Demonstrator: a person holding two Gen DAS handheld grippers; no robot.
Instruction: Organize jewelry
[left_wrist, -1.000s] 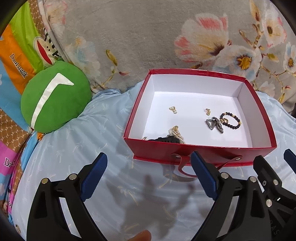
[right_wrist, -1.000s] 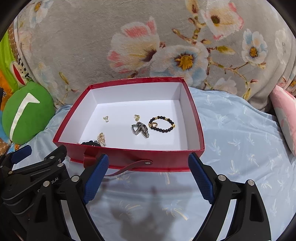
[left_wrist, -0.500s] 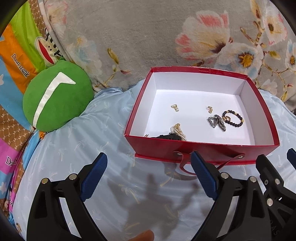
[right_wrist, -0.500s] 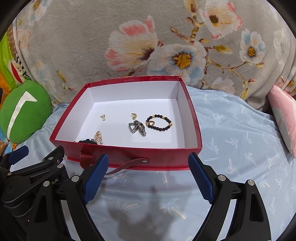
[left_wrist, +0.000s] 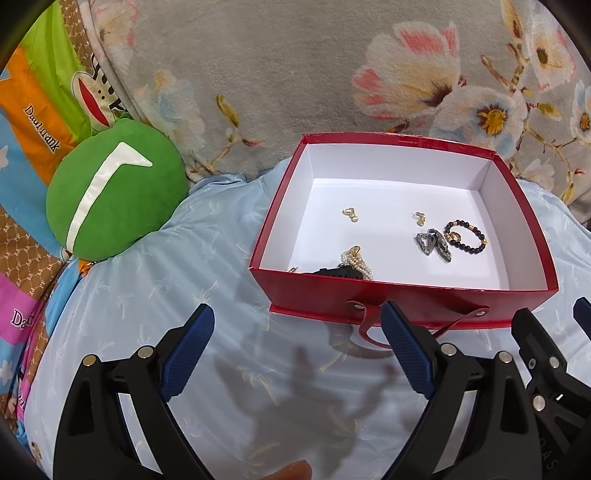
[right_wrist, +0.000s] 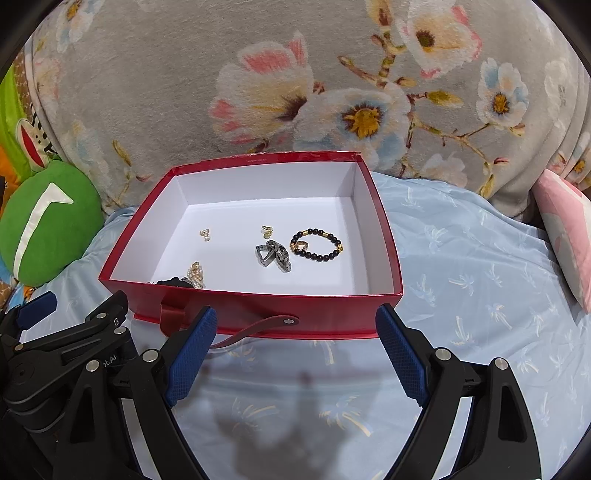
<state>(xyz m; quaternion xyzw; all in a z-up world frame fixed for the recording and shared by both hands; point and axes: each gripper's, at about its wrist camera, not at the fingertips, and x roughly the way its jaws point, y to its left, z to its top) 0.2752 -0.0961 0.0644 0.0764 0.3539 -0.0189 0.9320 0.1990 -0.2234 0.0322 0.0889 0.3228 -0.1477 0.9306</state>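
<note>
On the blue sheet (right_wrist: 461, 280), red box (right_wrist: 258, 310) holding beaded bracelet (right_wrist: 317, 243), left gripper (left_wrist: 295, 354) and right gripper (right_wrist: 295, 354) fingers spread, empty

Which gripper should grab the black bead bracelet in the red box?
Probably right: the bracelet sits almost straight ahead of the open right gripper, but off to the side of the open left gripper.

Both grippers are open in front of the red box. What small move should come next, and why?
Probably move the right gripper forward over the red box toward the bead bracelet. Both grippers are open and hold nothing, the left gripper too, and the bracelet lies apart from the other pieces on the right side.
</note>
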